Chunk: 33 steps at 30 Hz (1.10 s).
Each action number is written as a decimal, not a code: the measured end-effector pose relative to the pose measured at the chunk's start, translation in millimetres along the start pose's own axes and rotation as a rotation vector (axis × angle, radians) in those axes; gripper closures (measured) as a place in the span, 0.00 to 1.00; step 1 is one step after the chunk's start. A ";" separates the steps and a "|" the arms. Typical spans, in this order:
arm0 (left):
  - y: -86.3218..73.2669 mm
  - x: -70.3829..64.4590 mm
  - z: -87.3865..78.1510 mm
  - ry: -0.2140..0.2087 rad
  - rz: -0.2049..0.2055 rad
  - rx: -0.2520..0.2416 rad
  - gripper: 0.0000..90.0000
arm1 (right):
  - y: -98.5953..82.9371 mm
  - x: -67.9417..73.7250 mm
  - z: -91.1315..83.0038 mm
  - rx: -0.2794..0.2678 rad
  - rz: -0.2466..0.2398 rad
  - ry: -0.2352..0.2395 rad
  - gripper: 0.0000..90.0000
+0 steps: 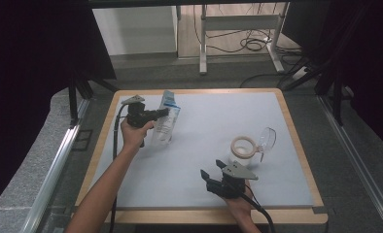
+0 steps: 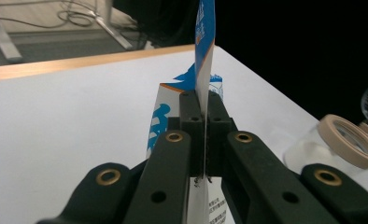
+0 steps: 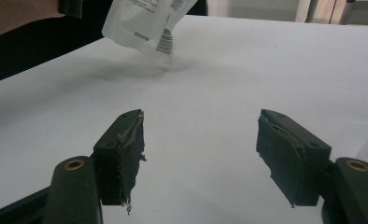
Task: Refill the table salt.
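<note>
2 grippers share the white bench [image 1: 194, 160]: the left gripper [image 2: 203, 135] has its fingers pinched tight on the blue-and-white plastic pouch's [image 1: 166, 121] top edge, hanging it upright, while the right gripper [image 3: 201, 154] waits near, fingers wide apart and empty.

Pouch [image 2: 203, 51] top cut off by upper edge in left gripper view; we could not read its blurred print. Tape roll [image 2: 348, 140] and clear container [image 2: 308, 151] beneath it ran off right edge, out of focus.
</note>
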<state>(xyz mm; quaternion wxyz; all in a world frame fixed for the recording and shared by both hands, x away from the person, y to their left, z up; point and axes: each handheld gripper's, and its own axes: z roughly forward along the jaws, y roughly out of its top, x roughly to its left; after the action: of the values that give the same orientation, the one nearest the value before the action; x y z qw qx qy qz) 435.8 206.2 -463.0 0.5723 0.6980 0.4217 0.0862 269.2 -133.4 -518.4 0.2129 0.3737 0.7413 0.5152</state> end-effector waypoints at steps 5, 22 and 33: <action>-13.6 12.1 -12.9 0.043 -0.008 -0.024 1.00 | -1.3 0.1 -1.3 0.003 -0.002 0.001 0.37; -50.9 4.6 -65.0 0.128 0.041 0.019 0.99 | -1.3 -0.7 -9.1 -0.006 0.002 -0.009 0.37; -56.9 -4.8 -62.3 0.135 0.073 0.036 0.96 | -2.4 -3.4 -12.4 -0.002 0.005 -0.015 0.36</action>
<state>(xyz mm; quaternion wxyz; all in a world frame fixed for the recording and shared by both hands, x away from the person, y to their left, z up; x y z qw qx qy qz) 367.3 247.6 -490.3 0.5265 0.7157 0.4350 0.1465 261.8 -143.9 -516.2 0.2174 0.3793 0.7382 0.5137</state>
